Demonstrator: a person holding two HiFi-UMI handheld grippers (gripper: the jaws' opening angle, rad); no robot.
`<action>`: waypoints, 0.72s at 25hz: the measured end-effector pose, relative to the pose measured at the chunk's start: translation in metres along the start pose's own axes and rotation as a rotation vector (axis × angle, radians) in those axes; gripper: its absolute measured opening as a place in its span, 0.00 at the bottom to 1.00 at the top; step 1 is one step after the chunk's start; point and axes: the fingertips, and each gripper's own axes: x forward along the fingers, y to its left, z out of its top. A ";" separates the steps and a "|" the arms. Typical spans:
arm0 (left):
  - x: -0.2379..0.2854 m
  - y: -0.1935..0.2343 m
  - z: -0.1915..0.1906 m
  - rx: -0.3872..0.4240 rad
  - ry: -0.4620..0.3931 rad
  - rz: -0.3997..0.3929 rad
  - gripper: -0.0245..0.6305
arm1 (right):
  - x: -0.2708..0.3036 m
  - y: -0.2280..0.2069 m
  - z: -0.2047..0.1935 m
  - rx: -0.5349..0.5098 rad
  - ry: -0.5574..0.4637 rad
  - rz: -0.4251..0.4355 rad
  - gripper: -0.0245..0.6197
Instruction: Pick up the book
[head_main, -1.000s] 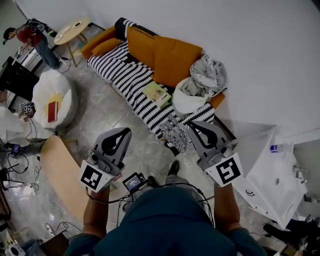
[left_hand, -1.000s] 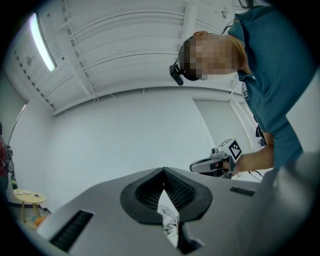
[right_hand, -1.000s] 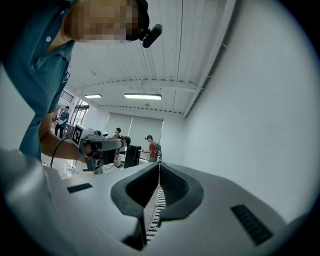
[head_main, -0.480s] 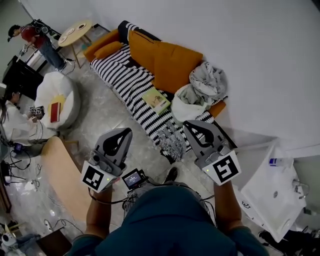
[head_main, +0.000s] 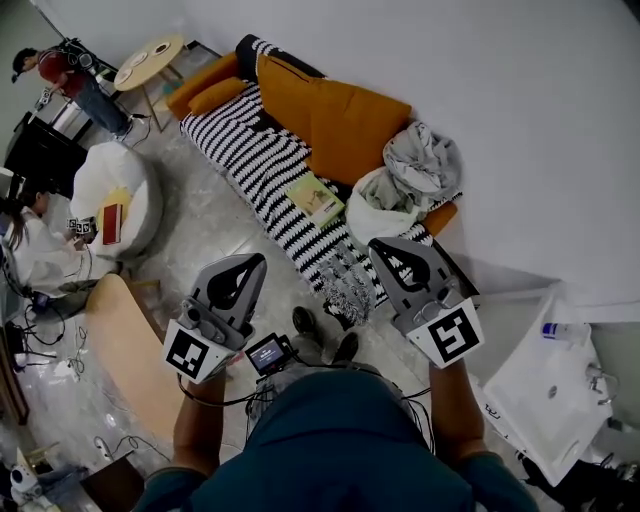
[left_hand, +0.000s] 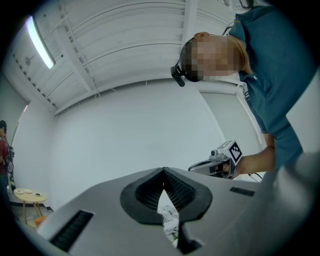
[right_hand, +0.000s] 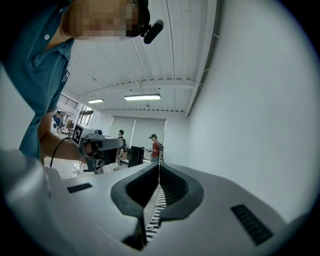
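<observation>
The book (head_main: 317, 198), pale green and yellow, lies flat on the black-and-white striped sofa seat (head_main: 250, 150). My left gripper (head_main: 255, 262) is held out over the floor, short of the sofa's near edge, with its jaws shut and nothing in them. My right gripper (head_main: 378, 248) hovers by the sofa's near right end, just below the book, also shut and empty. In the left gripper view the jaws (left_hand: 163, 170) meet at the tips and point at the white wall. The right gripper view shows the closed jaws (right_hand: 159, 164) with striped fabric below them.
Orange cushions (head_main: 345, 120) line the sofa back, and a heap of white and grey cloth (head_main: 405, 175) sits right of the book. A white beanbag (head_main: 115, 195) with a red item, a round table (head_main: 150, 60) and people stand left. A white table (head_main: 545, 385) is at right.
Both grippers have moved a little toward the sofa, still shut and side by side. A second shoe now shows on the floor between them.
</observation>
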 end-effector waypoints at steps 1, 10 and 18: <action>0.003 0.006 -0.002 -0.005 -0.001 -0.006 0.04 | 0.004 -0.004 -0.001 0.000 0.004 -0.007 0.06; 0.028 0.066 -0.019 -0.034 -0.024 -0.069 0.04 | 0.054 -0.030 -0.006 -0.004 0.030 -0.071 0.06; 0.036 0.129 -0.044 -0.079 -0.035 -0.101 0.04 | 0.114 -0.047 -0.026 -0.019 0.084 -0.100 0.06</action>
